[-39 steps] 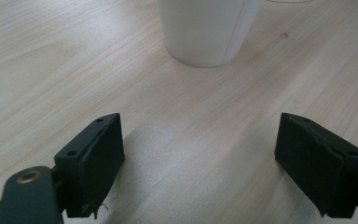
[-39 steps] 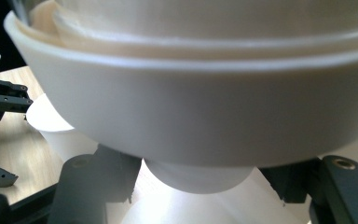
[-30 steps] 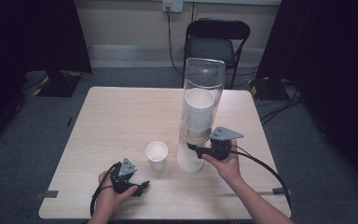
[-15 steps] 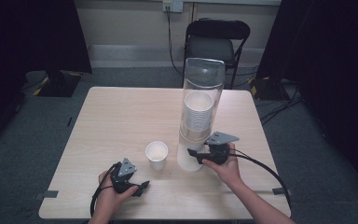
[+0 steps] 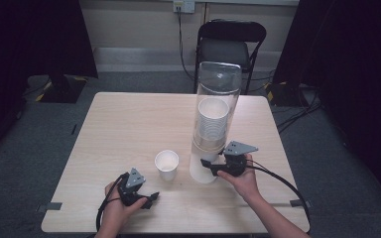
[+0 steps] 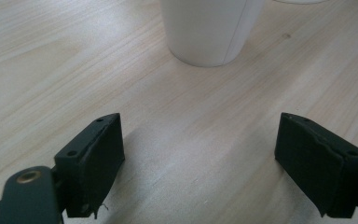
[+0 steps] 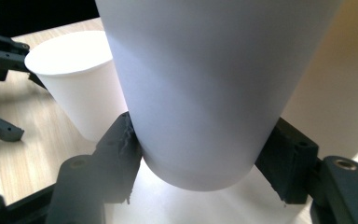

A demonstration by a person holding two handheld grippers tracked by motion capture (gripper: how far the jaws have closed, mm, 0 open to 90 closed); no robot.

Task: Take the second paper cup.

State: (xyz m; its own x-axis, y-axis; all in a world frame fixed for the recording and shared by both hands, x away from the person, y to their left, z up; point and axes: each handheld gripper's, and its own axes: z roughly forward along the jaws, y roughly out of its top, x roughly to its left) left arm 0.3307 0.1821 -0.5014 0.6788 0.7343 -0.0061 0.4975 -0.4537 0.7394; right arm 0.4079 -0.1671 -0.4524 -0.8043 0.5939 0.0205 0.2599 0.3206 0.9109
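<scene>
The left gripper (image 5: 151, 199) is the closest thing to the person, well in front of the clear tube (image 5: 217, 99) and off to its left. It rests low on the table (image 5: 129, 124), and its tongs are spread wide with nothing in them; in the left gripper view the bare wood shows between them. A little farther back stands the loose cup (image 5: 166, 163), upright and with its mouth up, just to the left of the tube's foot and not touching it. Next comes the right gripper (image 5: 204, 166), held in the person's right hand (image 5: 240, 181) right at the front of the tube's foot. Its tongs have just been opening a little, but the bottom cup (image 5: 196, 174) is between them, and in the right gripper view both black pads touch the cup's sides, so they are grasping it. This bottom cup pokes out under the tube. Inside the tube a stack of white cups (image 5: 212, 119) sits one in another. Behind the tube, past the far edge of the table, is a black chair (image 5: 230, 44).
</scene>
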